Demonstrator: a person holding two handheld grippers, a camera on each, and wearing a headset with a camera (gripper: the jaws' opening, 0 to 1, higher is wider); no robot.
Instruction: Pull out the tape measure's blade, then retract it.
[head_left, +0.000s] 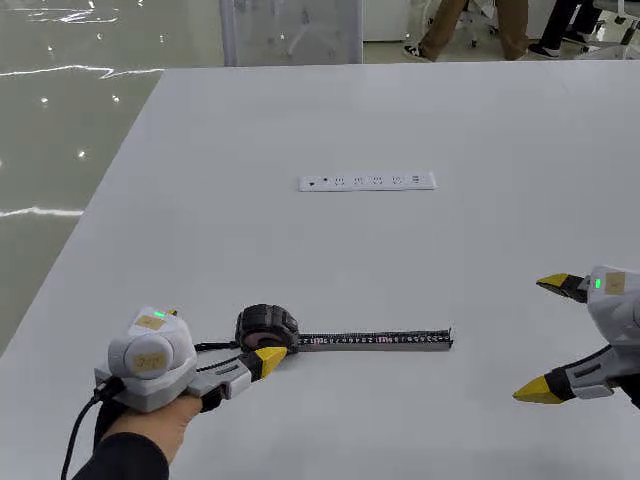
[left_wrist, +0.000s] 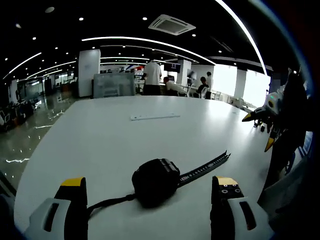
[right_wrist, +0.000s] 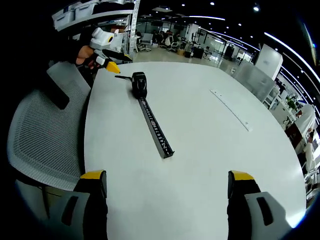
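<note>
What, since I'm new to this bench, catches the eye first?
A black tape measure lies near the front edge of the table, its blade drawn out flat toward the right. The left tool sits open at it; the right tool hangs open beyond the blade's tip. A white power strip lies mid-table.
</note>
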